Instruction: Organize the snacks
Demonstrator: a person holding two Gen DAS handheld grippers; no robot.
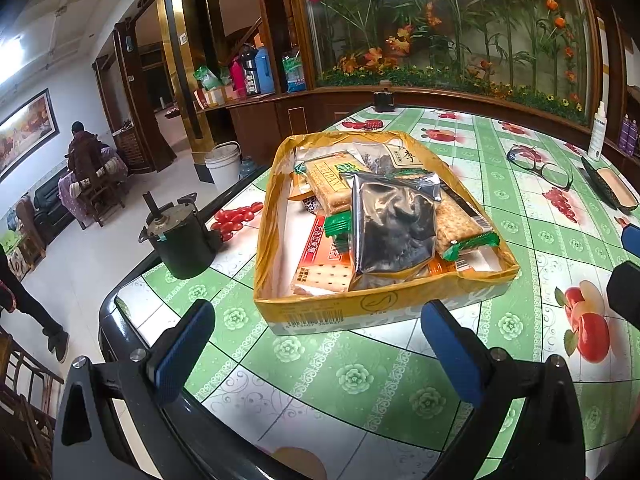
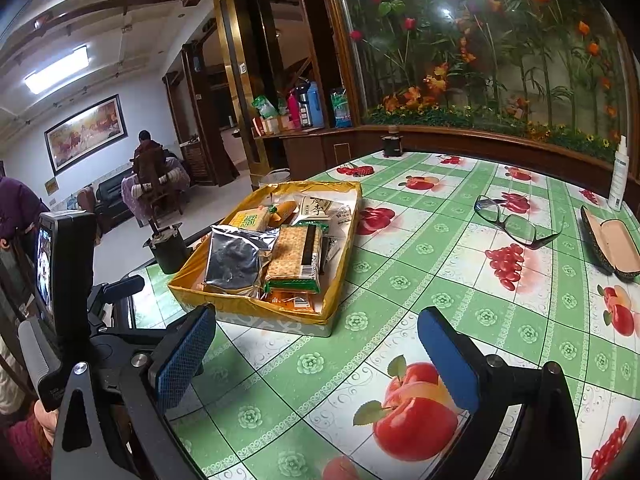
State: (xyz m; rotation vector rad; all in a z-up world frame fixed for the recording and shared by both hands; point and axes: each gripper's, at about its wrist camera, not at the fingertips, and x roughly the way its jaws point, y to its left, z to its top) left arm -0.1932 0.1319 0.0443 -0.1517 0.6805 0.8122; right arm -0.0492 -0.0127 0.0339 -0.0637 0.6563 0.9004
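A yellow cardboard box sits on the green fruit-print tablecloth, filled with several snack packs. A silver foil pouch lies on top, next to cracker packs with green wrappers. My left gripper is open and empty, just in front of the box's near wall. In the right wrist view the same box is ahead and to the left, with the foil pouch and a cracker pack inside. My right gripper is open and empty over the cloth, short of the box.
A black cylindrical motor stands at the table's left edge. Black glasses, an open glasses case and a white spray bottle lie to the right. A small dark jar stands at the far edge.
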